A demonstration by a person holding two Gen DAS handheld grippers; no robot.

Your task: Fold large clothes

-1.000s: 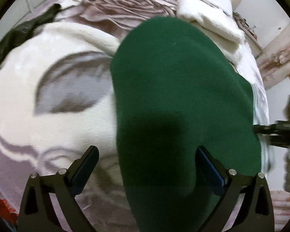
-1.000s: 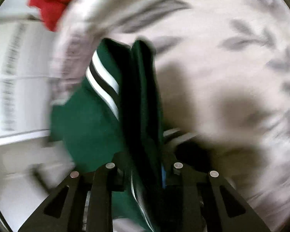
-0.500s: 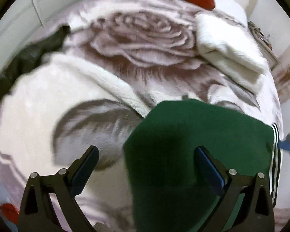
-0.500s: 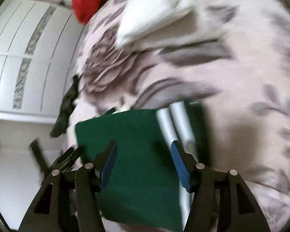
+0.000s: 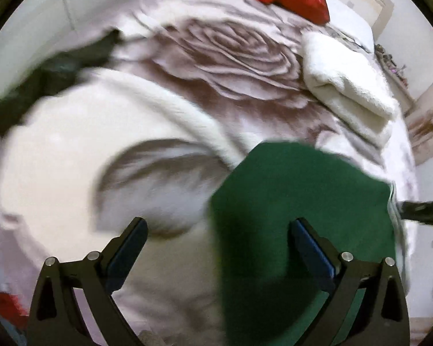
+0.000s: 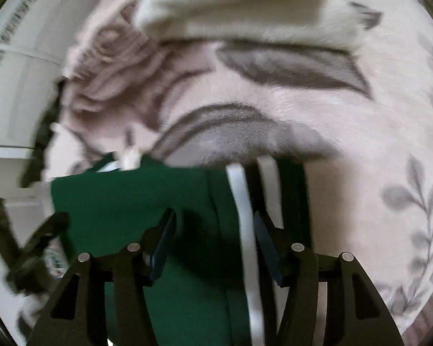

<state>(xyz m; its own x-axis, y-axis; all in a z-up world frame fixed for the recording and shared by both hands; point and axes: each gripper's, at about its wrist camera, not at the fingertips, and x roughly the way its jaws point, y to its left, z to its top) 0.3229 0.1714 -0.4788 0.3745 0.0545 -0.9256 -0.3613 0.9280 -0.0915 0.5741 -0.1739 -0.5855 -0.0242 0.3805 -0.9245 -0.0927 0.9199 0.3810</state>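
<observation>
- The green garment [image 5: 297,216] lies folded flat on the rose-patterned blanket [image 5: 222,57], near the bed's front edge, its white side stripes [image 6: 242,201] on the right end.
- The left gripper [image 5: 218,245] hangs above the garment's left edge with its fingers spread wide, holding nothing; a low pass here could snag that edge and flip the fold open.
- The right gripper [image 6: 213,236] sits over the striped end, jaws apart, nothing pinched; closing on only the top layer would peel the stack.
- The plush blanket may drag on the cloth and skew any slide.
- The folded white towel [image 5: 352,86] lies well apart; a dark garment [image 5: 43,75] sits at the far left.
</observation>
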